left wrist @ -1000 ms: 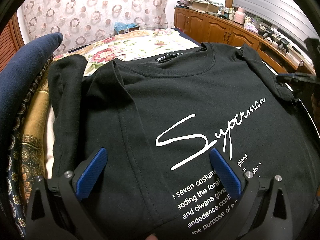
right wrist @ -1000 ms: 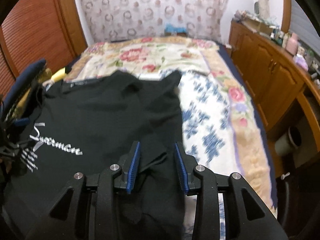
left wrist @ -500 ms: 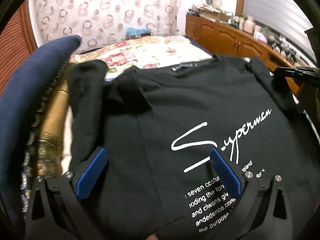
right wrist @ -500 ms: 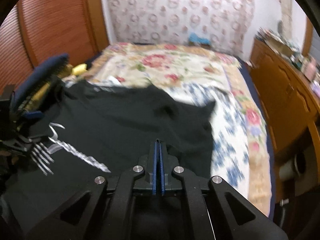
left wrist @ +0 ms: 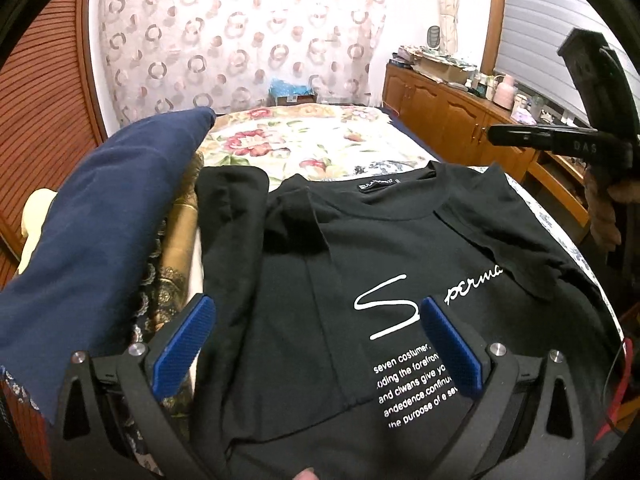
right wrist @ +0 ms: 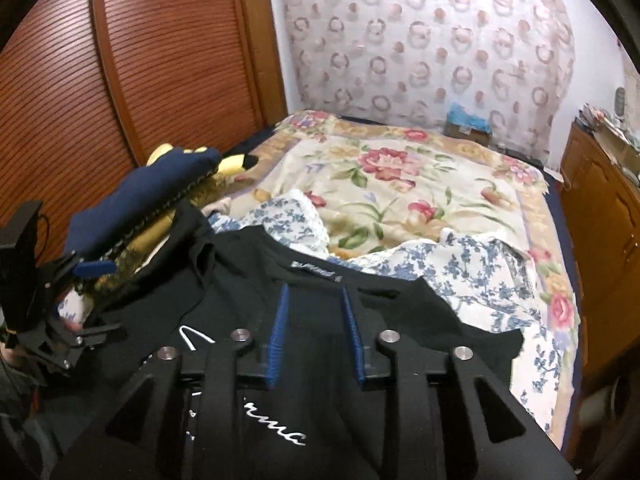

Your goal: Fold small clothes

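A black T-shirt (left wrist: 360, 264) with white script print lies face up on the bed, collar away from me. Its right sleeve (left wrist: 508, 240) is folded in over the chest and covers the end of the print. Its left sleeve (left wrist: 232, 216) lies out flat to the left. My left gripper (left wrist: 316, 344) is open wide and empty, low over the shirt's lower left part. My right gripper (right wrist: 314, 336) is open and empty, above the shirt (right wrist: 320, 320) near the collar. It also shows at the right edge of the left wrist view (left wrist: 560, 136).
A navy cushion (left wrist: 92, 236) and gold patterned fabric (left wrist: 180, 240) lie left of the shirt. A floral bedspread (right wrist: 400, 184) and a blue-flowered cloth (right wrist: 472, 272) lie beyond it. Wooden cabinets (left wrist: 448, 120) stand on the right, a slatted wooden door (right wrist: 120, 60) on the left.
My right gripper shut on the right sleeve, carried it in over the chest, then opened and let it go. My left gripper stayed open and pulled back a little.
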A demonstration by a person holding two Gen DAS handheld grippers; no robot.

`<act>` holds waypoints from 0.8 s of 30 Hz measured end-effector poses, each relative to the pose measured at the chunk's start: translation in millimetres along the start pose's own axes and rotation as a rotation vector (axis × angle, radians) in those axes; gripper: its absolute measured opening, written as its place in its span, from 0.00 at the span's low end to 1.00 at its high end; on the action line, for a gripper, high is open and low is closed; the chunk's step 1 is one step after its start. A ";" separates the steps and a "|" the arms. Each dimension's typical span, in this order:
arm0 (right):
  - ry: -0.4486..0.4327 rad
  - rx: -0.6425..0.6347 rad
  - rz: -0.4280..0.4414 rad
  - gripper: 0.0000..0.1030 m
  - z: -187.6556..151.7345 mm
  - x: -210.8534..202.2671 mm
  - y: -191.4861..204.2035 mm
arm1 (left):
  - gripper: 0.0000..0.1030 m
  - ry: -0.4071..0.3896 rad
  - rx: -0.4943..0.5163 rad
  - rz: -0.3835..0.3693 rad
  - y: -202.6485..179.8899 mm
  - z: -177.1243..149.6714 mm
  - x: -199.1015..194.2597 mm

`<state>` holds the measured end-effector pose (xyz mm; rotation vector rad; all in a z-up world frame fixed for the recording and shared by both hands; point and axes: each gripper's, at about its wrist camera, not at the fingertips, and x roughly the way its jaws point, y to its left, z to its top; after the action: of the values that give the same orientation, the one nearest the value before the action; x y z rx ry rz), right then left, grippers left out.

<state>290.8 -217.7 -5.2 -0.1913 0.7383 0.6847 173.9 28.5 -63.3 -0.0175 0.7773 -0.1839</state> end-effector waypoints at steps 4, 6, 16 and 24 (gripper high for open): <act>0.007 0.024 -0.058 0.26 -19.5 -16.7 -15.6 | 1.00 -0.004 -0.003 -0.008 1.0 -1.2 -1.8; 0.035 0.046 -0.087 0.26 -38.1 -21.6 -26.8 | 1.00 -0.008 -0.002 -0.010 0.9 -0.6 -2.4; 0.111 0.107 -0.157 0.27 -99.3 -22.7 -48.3 | 1.00 -0.051 0.017 0.014 10.2 16.8 -12.4; 0.120 0.079 -0.201 0.58 -103.9 -1.3 -54.0 | 0.91 -0.046 0.084 0.059 21.9 48.6 -14.5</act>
<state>266.7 -300.5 -84.4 -0.2326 0.8471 0.4550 201.2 50.0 -20.4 0.0801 0.7233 -0.1589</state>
